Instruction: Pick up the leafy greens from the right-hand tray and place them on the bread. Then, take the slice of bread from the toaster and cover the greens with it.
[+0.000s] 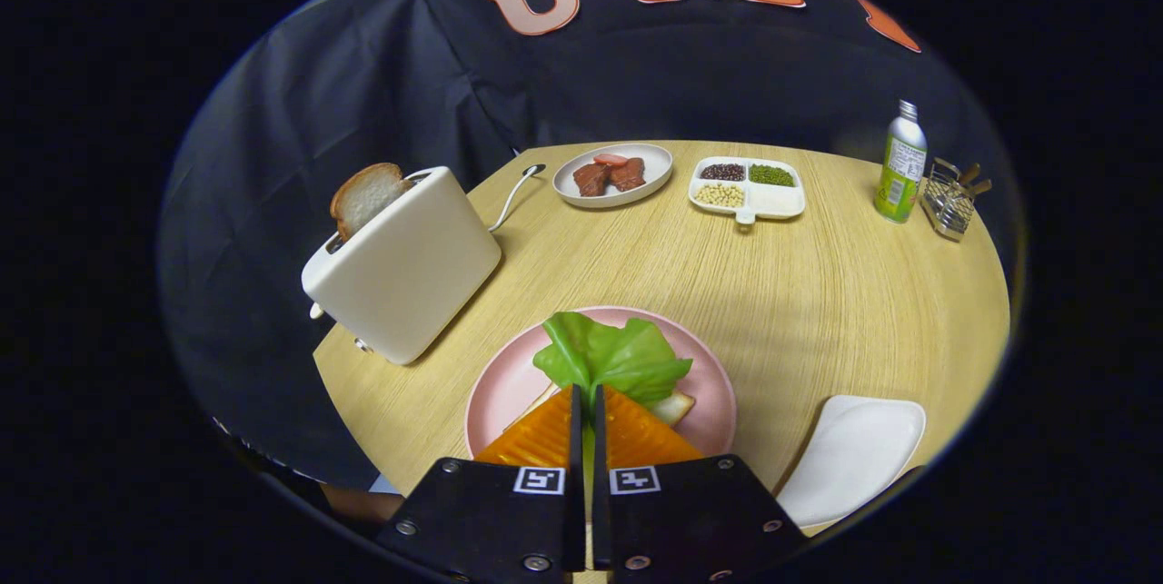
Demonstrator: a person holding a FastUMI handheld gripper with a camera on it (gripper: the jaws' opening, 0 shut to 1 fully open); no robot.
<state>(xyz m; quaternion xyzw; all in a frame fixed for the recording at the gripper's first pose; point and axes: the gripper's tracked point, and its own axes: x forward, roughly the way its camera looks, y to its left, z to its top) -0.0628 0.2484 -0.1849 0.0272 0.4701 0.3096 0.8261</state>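
Fingers (586, 420) pinch the crinkled lettuce leaf (613, 357) by its stem over a round pink plate (713, 384); bread (674, 406) beneath lies mostly hidden.

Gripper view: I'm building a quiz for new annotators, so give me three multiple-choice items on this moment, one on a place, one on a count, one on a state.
1. Where is the slice of bread that is still to be fetched?
A. In the toaster slot
B. On the white tray
C. Beside the bottle

2. How many compartments of the divided dish hold beans or grains?
A. One
B. Three
C. Four

3. What is the gripper doing?
A. Open above the toaster
B. Shut on the leafy greens over the pink plate
C. Shut on the bottle

Answers:
1 A, the slice sticks up out of the toaster's top.
2 B, three sections are filled and the fourth looks bare.
3 B, the fingers are nearly closed with the green stem pinched between them.
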